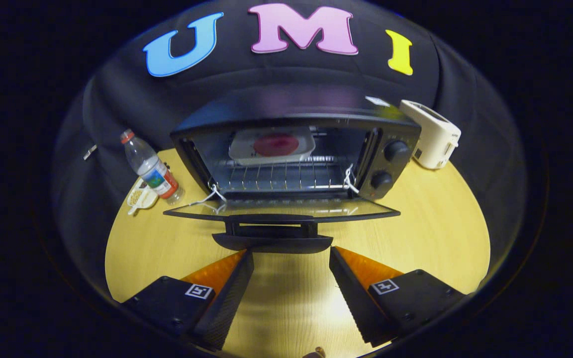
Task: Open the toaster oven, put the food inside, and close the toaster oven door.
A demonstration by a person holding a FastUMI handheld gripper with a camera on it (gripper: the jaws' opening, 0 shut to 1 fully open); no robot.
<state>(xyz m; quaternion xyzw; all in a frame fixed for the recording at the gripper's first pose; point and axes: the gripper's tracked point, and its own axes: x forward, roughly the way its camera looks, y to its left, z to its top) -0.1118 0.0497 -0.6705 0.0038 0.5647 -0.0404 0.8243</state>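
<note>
A black toaster oven (386,129) stands on the wooden table ahead of my fingers, with its glass door (281,211) folded down flat and the door handle (272,242) toward me. Inside, on the wire rack (276,176), rests a white plate (246,151) carrying a round dark red piece of food (276,145). My gripper (291,256) is open, its fingertips just short of the door handle, one on each side of it, with nothing between them.
A plastic water bottle (149,166) stands left of the oven, with a small pale dish of food (141,196) at its base. A white toaster (433,134) sits to the oven's right. Bare wooden tabletop (430,238) lies on both sides of the door.
</note>
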